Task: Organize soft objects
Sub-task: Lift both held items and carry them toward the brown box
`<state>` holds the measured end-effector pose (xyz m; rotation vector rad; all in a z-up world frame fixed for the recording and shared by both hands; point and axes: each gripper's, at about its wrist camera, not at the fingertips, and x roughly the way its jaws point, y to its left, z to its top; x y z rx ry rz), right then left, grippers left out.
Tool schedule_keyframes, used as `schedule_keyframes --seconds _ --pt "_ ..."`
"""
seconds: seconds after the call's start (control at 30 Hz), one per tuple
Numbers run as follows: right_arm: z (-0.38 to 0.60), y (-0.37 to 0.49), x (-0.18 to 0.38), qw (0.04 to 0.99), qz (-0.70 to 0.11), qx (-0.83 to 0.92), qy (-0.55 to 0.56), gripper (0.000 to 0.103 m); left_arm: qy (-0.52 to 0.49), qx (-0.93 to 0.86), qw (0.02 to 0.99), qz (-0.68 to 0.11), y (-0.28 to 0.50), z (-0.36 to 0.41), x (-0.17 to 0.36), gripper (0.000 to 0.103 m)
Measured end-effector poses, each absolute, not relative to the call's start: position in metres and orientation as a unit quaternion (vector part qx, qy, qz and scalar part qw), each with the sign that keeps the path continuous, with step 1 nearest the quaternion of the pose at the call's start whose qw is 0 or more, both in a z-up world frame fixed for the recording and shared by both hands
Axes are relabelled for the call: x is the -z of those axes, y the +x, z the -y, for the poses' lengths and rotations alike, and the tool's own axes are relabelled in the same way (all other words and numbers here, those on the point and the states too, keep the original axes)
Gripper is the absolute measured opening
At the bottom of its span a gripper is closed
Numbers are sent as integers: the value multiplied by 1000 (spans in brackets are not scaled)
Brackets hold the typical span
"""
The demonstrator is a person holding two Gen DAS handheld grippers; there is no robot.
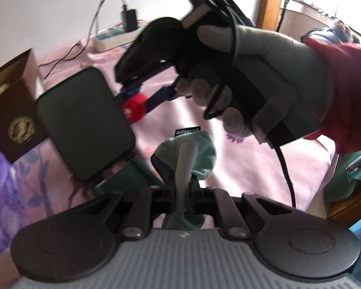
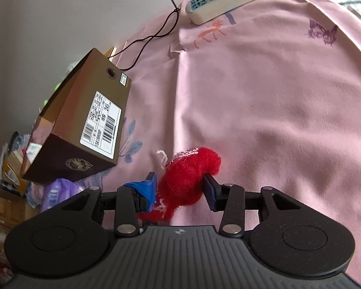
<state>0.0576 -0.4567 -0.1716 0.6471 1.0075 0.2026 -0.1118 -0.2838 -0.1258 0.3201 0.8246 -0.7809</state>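
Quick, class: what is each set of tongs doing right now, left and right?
Left tongs: closed on the pale green sock.
Right tongs: closed on the red woolly piece.

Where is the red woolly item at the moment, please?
In the right wrist view the red woolly item sits between the right gripper fingers, above the pink bedsheet, just right of the brown shoebox.
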Motion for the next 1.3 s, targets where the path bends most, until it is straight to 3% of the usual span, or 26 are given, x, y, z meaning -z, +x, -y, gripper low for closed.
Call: schedule_keyframes --seconds 0.2,0.7,1.3 --pt "457 52 170 834 -458 -94 294 11 114 330 841 -413 -107 253 121 8" --pt "471 47 137 861 -411 -60 294 9 66 227 879 -414 -100 168 97 8" --pt "368 100 22 900 -326 -134 256 10 -22 211 935 -285 4 66 11 8"
